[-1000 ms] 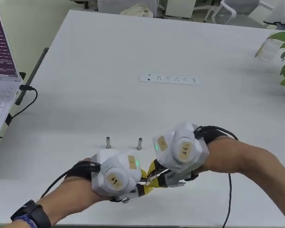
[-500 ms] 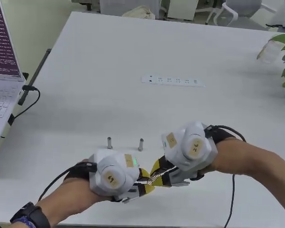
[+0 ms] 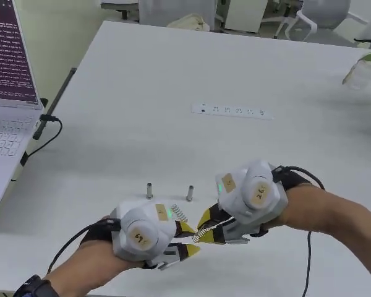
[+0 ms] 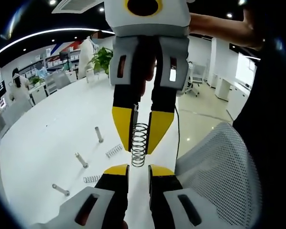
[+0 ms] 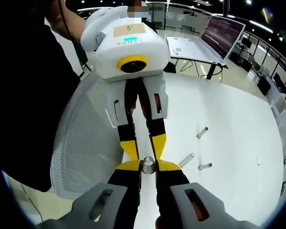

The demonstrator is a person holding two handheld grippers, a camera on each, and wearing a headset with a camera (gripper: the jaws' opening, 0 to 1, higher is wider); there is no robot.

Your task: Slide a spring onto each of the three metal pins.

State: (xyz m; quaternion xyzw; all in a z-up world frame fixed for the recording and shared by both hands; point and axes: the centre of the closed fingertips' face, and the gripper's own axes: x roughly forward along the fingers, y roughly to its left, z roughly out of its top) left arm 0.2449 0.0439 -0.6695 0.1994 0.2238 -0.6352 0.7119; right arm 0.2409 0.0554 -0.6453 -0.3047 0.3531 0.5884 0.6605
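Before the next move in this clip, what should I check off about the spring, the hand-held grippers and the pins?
1. Is the coiled metal spring clamped in the right hand-held gripper? Ok.
2. Is the left hand-held gripper off the spring? Ok: its jaws are apart, just short of the spring's end.
3. Are the three short metal pins standing bare on the white table? Ok.
4. Is the held spring lined up over a pin? Not ok: it is held apart from the pins, toward the table's near edge.
5. Are the two spare springs lying on the table beside the pins? Ok.
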